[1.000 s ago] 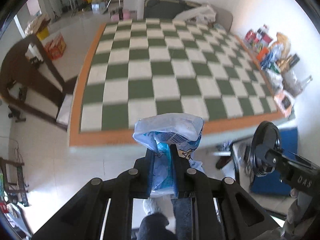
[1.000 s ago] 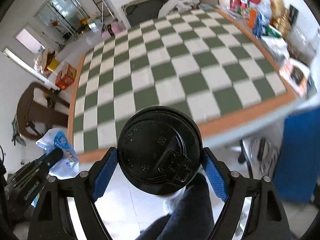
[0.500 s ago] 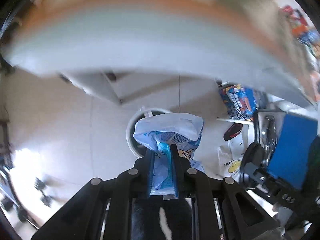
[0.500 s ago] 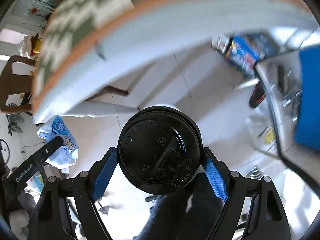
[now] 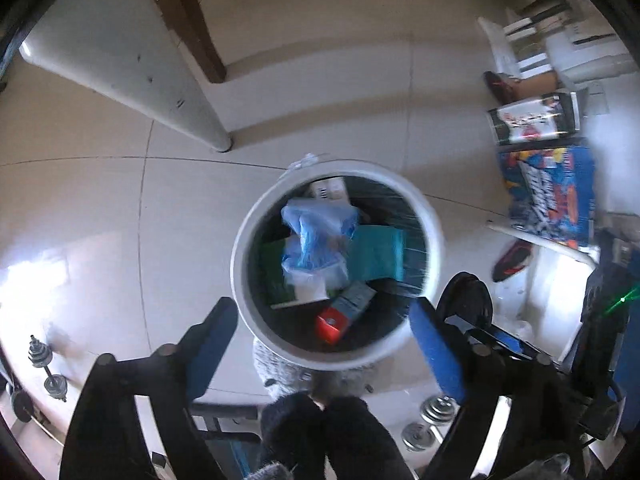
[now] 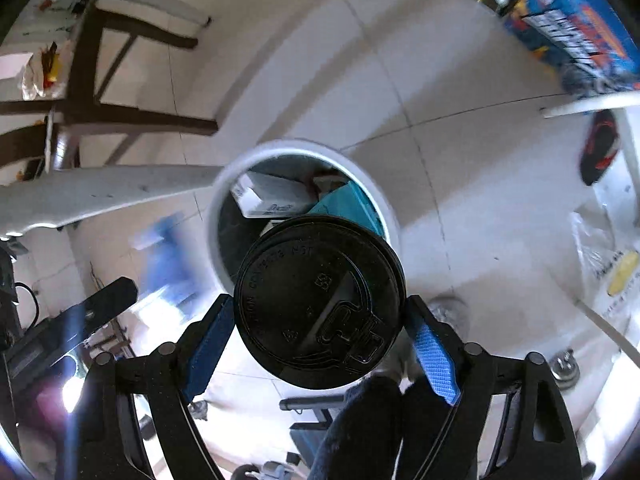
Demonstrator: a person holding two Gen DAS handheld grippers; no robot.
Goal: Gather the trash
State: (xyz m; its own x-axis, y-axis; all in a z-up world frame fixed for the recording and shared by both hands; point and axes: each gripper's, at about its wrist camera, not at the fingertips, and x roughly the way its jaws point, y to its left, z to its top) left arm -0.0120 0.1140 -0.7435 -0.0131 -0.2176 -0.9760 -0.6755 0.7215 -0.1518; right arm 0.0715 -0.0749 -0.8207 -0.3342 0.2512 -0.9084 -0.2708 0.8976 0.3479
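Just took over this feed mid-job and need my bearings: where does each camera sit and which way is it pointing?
Left wrist: on the left gripper, jaws open, facing down into the bin, where the blue bag lies; dark-trousered legs show below.
Right wrist: on the right gripper, facing down, shut on the cup lid above the bin.
Shared: the bin, tiled floor, blue box.

home: tiled floor (image 5: 100,200), dumbbells (image 5: 48,372)
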